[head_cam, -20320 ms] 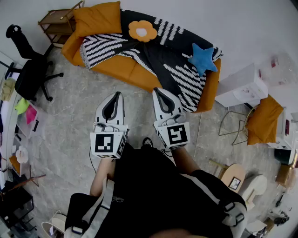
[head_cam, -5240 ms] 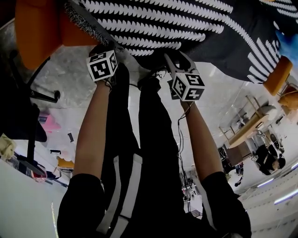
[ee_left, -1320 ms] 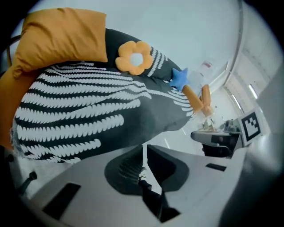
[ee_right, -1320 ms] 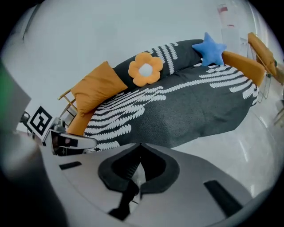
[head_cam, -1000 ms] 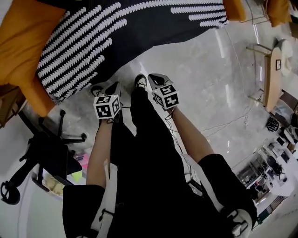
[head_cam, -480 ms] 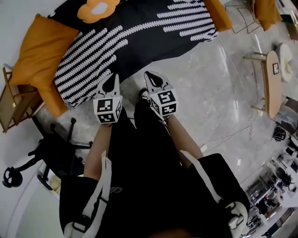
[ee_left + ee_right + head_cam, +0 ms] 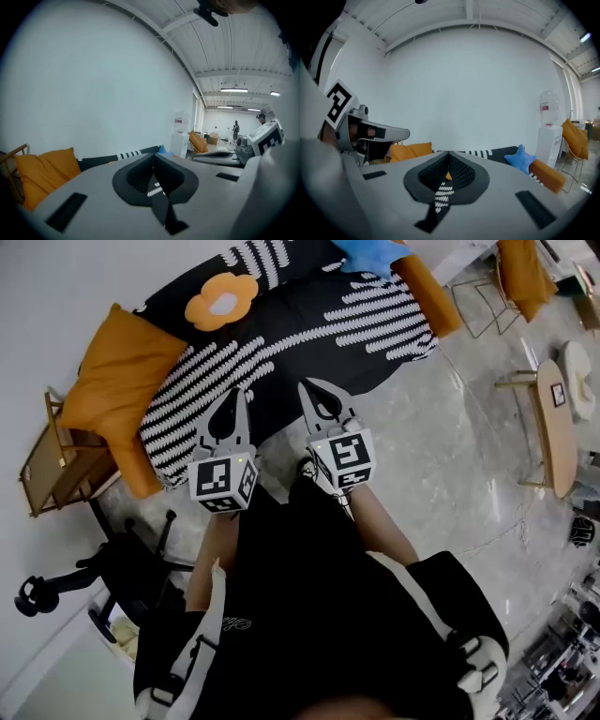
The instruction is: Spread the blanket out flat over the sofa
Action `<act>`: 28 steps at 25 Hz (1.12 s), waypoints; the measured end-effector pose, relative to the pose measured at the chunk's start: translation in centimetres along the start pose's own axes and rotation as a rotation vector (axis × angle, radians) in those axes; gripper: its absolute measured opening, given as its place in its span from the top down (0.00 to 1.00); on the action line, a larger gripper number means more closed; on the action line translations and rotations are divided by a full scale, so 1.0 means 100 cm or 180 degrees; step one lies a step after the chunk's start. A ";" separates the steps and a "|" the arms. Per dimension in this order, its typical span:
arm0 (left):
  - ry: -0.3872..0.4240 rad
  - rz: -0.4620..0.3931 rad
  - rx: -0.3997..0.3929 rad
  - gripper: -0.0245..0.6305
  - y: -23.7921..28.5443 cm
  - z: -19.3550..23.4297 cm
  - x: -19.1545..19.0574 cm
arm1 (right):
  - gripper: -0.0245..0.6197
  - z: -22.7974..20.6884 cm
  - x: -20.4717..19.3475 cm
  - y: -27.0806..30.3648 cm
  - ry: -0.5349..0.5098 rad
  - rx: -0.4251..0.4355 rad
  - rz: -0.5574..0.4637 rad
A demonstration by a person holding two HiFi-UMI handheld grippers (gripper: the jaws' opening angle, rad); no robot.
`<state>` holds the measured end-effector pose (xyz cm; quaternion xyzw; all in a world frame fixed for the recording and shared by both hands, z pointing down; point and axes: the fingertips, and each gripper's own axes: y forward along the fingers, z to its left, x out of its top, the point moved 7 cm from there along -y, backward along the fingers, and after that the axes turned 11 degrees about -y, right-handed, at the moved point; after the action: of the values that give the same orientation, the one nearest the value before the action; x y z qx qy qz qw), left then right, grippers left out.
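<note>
With left hand-held gripper (image 7: 241,393) and right hand-held gripper (image 7: 308,386) clenched empty, the black-and-white striped fabric blanket (image 7: 356,329) overhanging the orange sofa (image 7: 424,289) may slide floorward.

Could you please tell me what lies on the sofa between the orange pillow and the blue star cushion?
A flower-shaped cushion, resting on the striped blanket; the head view shows it.
</note>
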<state>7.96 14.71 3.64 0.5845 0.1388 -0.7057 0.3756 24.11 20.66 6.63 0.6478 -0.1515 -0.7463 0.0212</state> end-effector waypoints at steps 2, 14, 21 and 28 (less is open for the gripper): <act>0.0033 -0.0098 -0.0036 0.93 -0.002 -0.007 0.019 | 0.95 -0.007 0.015 -0.007 -0.0063 -0.0035 -0.0087; 0.0047 -0.0386 -0.0049 0.93 -0.038 -0.027 0.059 | 0.95 -0.036 0.076 -0.047 -0.0338 -0.0223 -0.0453; 0.0018 -0.0448 -0.0005 0.93 -0.038 -0.023 0.062 | 0.95 -0.044 0.074 -0.053 -0.0278 -0.0312 -0.0418; 0.0076 -0.0473 -0.0136 0.93 -0.035 -0.031 0.066 | 0.95 -0.039 0.079 -0.052 -0.0369 -0.0337 -0.0363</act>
<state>7.53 16.69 -4.21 0.5728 0.2013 -0.7215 0.3329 27.47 23.03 -2.73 0.6091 -0.0757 -0.7894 0.0041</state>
